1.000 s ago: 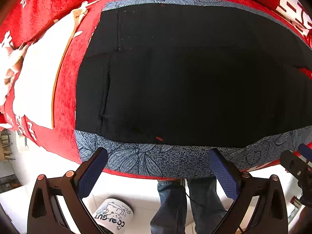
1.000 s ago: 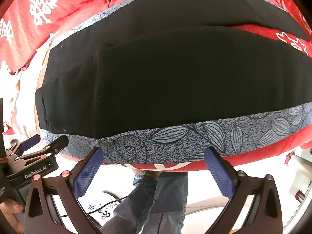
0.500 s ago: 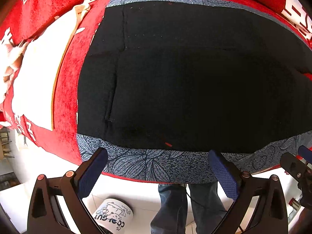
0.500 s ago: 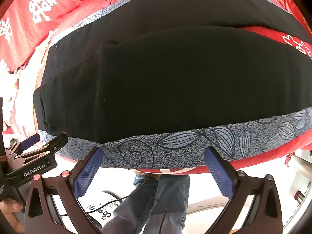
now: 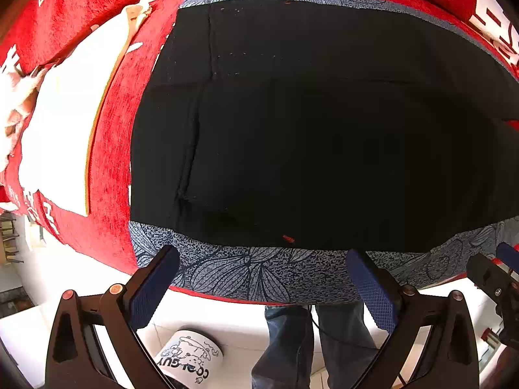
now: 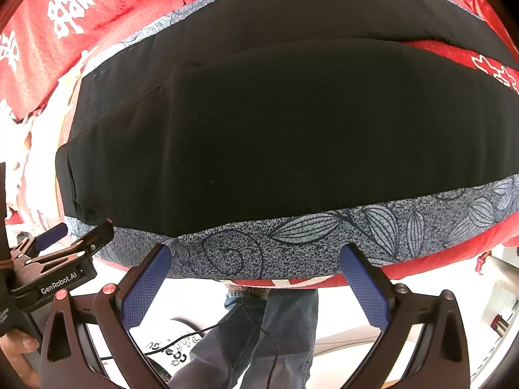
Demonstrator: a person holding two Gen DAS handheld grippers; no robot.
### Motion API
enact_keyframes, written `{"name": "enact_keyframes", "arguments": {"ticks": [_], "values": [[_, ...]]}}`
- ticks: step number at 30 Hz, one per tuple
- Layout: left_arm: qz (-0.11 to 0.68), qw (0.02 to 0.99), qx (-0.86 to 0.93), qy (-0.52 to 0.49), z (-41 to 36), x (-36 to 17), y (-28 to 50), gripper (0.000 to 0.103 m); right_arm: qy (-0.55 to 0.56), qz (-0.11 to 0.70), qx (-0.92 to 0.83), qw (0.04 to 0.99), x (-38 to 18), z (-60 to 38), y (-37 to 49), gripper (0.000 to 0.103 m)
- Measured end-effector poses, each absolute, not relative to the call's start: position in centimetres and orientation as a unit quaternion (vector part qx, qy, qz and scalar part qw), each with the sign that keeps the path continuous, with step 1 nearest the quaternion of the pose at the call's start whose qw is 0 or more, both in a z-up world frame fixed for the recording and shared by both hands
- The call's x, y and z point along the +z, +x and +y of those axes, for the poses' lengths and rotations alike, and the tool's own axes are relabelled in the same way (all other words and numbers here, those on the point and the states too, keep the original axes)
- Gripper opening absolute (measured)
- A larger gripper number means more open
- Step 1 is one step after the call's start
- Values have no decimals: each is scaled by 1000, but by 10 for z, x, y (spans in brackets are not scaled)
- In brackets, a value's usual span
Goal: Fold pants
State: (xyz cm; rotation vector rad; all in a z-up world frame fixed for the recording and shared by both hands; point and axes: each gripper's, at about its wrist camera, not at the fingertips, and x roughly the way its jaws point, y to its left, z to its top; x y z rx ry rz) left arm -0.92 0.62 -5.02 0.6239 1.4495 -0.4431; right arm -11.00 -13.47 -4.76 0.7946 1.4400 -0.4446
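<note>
The black pants (image 5: 324,136) are observed flat on the patterned mat (image 5: 253,272). Over the last second both grippers, left (image 5: 262,278) and right (image 6: 256,275), have closed in slightly, fingers wide and empty; no fold is yet begun.

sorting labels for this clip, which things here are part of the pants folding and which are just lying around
Part of the job:
- black fabric pants, spread flat
- left gripper, open
- right gripper, open

Just lying about:
- grey-blue leaf-patterned cloth under the pants
- red plush blanket with white characters
- white paper sheet
- white printed bucket on the floor
</note>
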Motion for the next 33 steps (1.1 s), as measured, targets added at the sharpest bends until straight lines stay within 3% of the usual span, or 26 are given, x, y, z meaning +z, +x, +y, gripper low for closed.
{"name": "enact_keyframes", "arguments": {"ticks": [5, 14, 17, 19, 24, 29, 30, 31, 32, 33], "values": [[650, 689, -198, 253, 23, -48, -1, 103, 370, 622, -181, 666, -47, -131, -113, 103], [684, 686, -207, 138, 80, -52, 14, 103, 525, 550, -67, 647, -72, -110, -127, 102], [705, 666, -235, 72, 95, -60, 14, 103, 558, 538, -42, 631, -87, -96, -130, 93], [713, 655, -249, 25, 105, -64, 13, 103, 576, 530, -30, 621, -100, -88, -131, 76], [725, 630, -277, -40, 126, -75, 6, 103, 594, 497, -16, 633, -125, -77, -139, 71], [717, 628, -300, -39, 136, -79, 5, 103, 639, 432, -12, 636, -134, -84, -149, 68], [717, 627, -302, -40, 142, -79, 7, 103, 648, 424, -12, 632, -135, -84, -147, 55], [716, 628, -302, -41, 144, -80, 7, 103, 658, 418, -15, 626, -136, -85, -147, 30], [716, 629, -298, -43, 147, -79, 7, 103, 667, 412, -16, 620, -137, -87, -147, 18], [718, 629, -293, -50, 148, -77, 8, 103, 678, 405, -18, 614, -136, -89, -146, 15]]}}
